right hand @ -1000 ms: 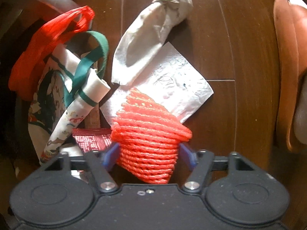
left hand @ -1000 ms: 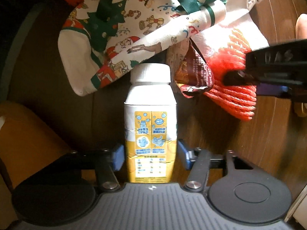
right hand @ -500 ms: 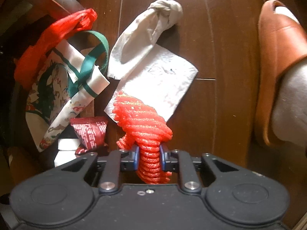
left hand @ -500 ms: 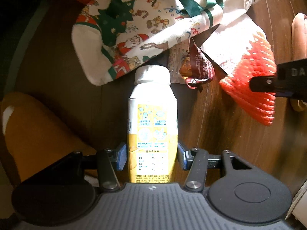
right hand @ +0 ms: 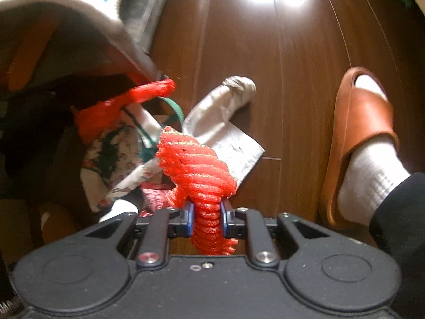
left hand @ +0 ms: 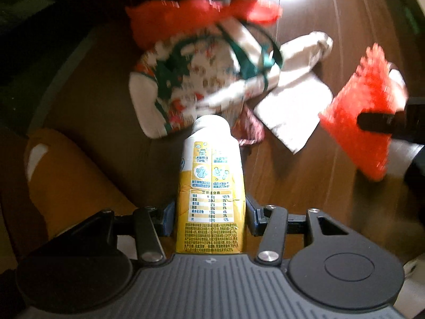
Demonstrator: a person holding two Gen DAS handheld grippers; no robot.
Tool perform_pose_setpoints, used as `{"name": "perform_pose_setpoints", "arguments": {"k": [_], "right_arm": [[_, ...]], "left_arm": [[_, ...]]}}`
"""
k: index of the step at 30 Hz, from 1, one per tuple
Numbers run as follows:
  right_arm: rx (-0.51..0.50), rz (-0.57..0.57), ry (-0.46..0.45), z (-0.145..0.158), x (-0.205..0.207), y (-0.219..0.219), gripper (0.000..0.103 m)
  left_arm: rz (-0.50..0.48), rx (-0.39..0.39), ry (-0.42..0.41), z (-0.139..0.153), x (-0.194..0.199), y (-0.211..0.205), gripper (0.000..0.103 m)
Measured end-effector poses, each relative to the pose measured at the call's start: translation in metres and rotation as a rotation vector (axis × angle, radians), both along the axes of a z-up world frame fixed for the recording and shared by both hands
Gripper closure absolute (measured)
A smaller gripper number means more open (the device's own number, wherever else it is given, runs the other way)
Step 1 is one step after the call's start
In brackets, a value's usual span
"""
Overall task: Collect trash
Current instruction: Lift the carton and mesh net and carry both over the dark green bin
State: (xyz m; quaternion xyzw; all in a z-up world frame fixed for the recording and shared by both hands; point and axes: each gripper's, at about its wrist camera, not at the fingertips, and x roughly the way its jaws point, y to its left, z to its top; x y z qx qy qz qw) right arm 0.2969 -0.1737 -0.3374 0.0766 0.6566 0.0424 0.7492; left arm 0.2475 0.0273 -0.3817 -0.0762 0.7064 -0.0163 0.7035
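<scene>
A white and yellow drink bottle [left hand: 211, 164] with a white cap hangs above the wooden floor, and my left gripper [left hand: 211, 216] is shut on its lower part. My right gripper [right hand: 207, 218] is shut on a red foam net [right hand: 196, 164], squeezed thin between the blue pads and lifted off the floor. In the left wrist view the same red foam net [left hand: 358, 122] hangs at the right in the right gripper's dark finger [left hand: 382, 122].
On the floor lie a Christmas-print tote bag [left hand: 202, 79] with green handles, a red plastic bag [left hand: 186, 18], a white knotted paper [right hand: 225, 122] and a dark red wrapper [left hand: 249, 130]. A person's foot in a brown slipper [right hand: 361, 143] stands at the right.
The right gripper's jaws closed on the red foam net and lifted it off the white paper. The left gripper rose with the bottle; the floor items look smaller.
</scene>
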Motion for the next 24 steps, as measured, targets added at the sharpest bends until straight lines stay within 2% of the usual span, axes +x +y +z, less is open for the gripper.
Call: {"name": "perform_pose_setpoints", "arguments": {"k": [7,18,24], "right_arm": [[0.016,0.093,-0.142,0.052,-0.02,0.013,0.087],[0.094,0.215,-0.435,0.158,-0.063,0.012,0.087],[0.103,0.242,-0.595,0.22,-0.073,-0.003,0.087]], "left_arm": [[0.065,-0.035,-0.155,0.066,-0.007,0.011,0.053],[0.109,-0.087,-0.537,0.196,-0.033,0.028,0.053],[0.152,-0.135,-0.701,0.259,-0.036,0.041,0.053]]}}
